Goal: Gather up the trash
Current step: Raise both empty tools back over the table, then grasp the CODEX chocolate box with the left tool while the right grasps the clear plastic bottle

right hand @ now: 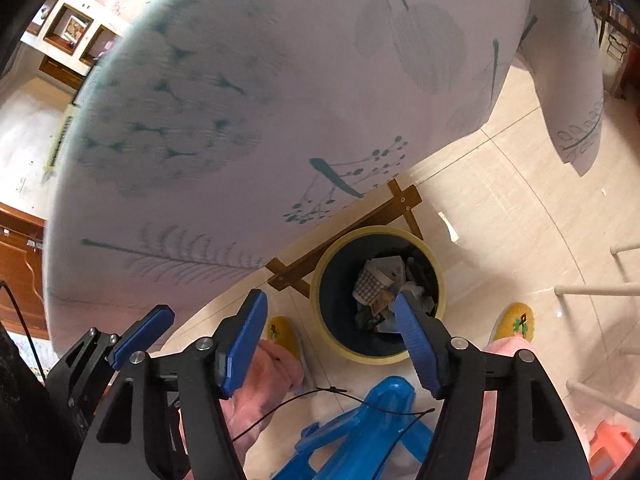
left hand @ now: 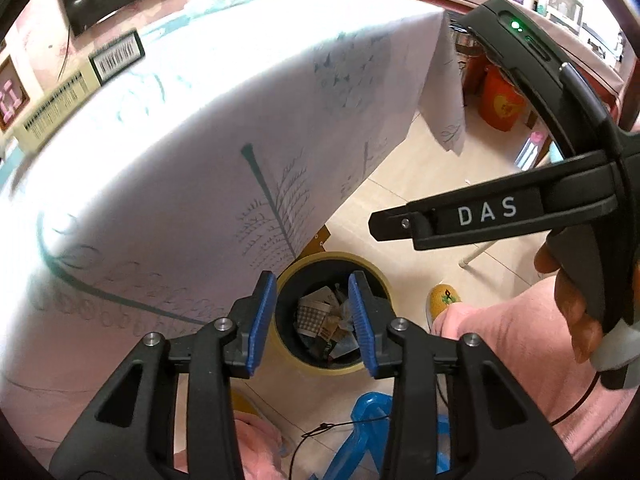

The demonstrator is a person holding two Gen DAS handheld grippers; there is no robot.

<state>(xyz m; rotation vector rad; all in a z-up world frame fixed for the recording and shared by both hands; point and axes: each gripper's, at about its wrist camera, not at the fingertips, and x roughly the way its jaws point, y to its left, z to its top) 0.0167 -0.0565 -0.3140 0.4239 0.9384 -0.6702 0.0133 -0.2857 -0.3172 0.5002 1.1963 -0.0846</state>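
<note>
A round waste bin with a yellow rim (left hand: 384,276) stands on the floor beside the table. It holds paper trash (left hand: 320,316), including a checked paper cup. It also shows in the right wrist view (right hand: 332,256), with the trash (right hand: 380,280) inside. My left gripper (left hand: 313,322) is open and empty, held above the bin. My right gripper (right hand: 332,340) is open and empty, above the bin's near edge. The right gripper's black body (left hand: 520,216) shows at the right of the left wrist view.
A table with a white leaf-print cloth (left hand: 200,140) overhangs the bin; cardboard boxes (left hand: 80,80) lie on it. A blue plastic stool (right hand: 360,432) stands below the grippers. The person's pink trousers and yellow slippers (right hand: 516,322) flank the bin. White stool legs (right hand: 600,290) stand right.
</note>
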